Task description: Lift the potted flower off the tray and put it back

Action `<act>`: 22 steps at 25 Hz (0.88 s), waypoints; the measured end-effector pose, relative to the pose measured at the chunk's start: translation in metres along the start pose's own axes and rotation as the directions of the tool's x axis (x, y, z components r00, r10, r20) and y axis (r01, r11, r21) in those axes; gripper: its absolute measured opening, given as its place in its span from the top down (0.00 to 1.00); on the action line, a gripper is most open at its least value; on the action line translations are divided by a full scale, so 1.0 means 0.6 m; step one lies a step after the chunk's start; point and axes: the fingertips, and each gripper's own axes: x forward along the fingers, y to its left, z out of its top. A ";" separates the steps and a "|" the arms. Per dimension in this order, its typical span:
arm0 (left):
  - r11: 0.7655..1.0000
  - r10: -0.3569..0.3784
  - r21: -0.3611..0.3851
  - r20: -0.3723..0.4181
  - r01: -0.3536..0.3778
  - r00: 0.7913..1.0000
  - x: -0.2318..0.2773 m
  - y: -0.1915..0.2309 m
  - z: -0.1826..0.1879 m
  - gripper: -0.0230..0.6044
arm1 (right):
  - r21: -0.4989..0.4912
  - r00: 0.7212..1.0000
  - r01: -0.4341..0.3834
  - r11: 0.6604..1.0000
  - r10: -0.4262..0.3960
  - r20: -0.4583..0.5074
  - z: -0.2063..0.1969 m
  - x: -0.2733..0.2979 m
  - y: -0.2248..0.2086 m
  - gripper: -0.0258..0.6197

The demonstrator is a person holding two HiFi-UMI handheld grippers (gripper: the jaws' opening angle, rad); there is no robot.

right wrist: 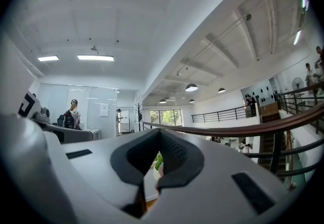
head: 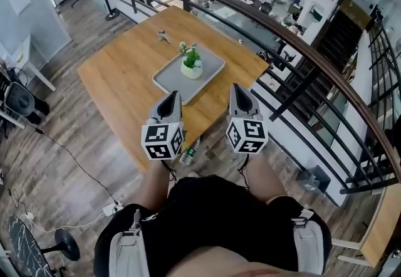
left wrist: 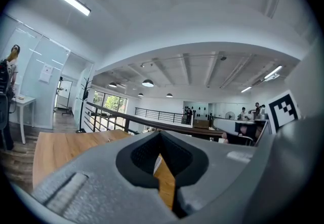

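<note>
Left gripper (head: pixel 173 95): grey shell, black-white marker cube (head: pixel 163 140)
Right gripper (head: pixel 237 88): same build, black pads (right wrist: pixel 175 153)
Clothes (head: pixel 213 207): black, grey straps (head: pixel 128 245), frame bottom

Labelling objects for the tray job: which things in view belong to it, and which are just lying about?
Job:
potted flower
grey tray
left tongs
right tongs

Lying about:
small brownish object on the wooden table, beyond the tray
bottle on the floor by the table's near edge
</note>
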 end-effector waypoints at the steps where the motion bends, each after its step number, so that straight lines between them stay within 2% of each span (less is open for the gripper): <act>1: 1.000 0.002 -0.003 0.000 -0.002 1.000 0.016 0.012 0.002 0.94 | -0.002 1.000 -0.002 1.000 0.002 0.001 0.000 0.021 -0.001 0.96; 6: 1.000 0.006 -0.009 -0.022 -0.006 1.000 0.091 0.064 0.007 0.94 | 0.003 1.000 0.001 1.000 -0.001 -0.003 0.001 0.117 -0.008 0.96; 11: 0.999 0.036 -0.025 -0.057 -0.038 0.998 0.129 0.105 -0.012 0.94 | 0.006 1.000 0.001 1.000 -0.001 -0.019 -0.022 0.171 -0.016 0.96; 16: 0.994 0.103 -0.035 -0.099 -0.107 0.990 0.141 0.132 -0.032 0.94 | 0.020 0.999 -0.024 1.000 0.025 -0.030 -0.038 0.223 -0.032 0.96; 22: 0.981 0.190 -0.011 -0.103 -0.192 0.976 0.174 0.171 -0.032 0.94 | 0.045 0.997 -0.072 0.996 0.073 -0.021 -0.057 0.311 -0.060 0.96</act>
